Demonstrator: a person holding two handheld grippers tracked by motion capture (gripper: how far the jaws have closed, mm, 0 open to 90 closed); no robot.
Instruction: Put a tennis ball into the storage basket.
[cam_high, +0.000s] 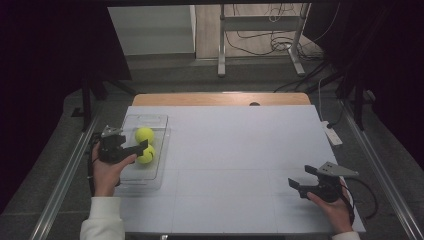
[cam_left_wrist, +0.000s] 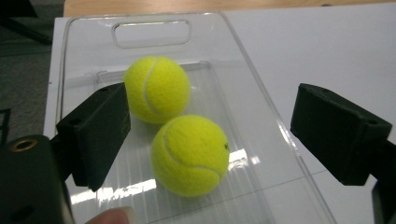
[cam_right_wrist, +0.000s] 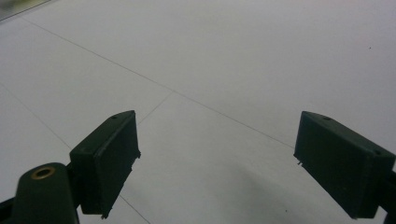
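My left hand-held gripper (cam_left_wrist: 210, 135) stands wide around the nearer tennis ball (cam_left_wrist: 190, 155), pads clear, in the clear tray (cam_left_wrist: 152, 35) at the desk's (cam_high: 240, 150) left; my right hand-held gripper (cam_right_wrist: 233, 163) gapes empty

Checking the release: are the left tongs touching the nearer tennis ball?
Apart. The left gripper view shows the left tongs open, with clear tray visible between each jaw and the nearer tennis ball.

Each hand carries a black two-jaw claw. The left claw (cam_high: 143, 148) and the right claw (cam_high: 299, 183) have blocky matte jaws with small screw holes, a brass-ringed hole on the body, a grey three-cornered plate on top and a black trailing cable. The sleeves are white.
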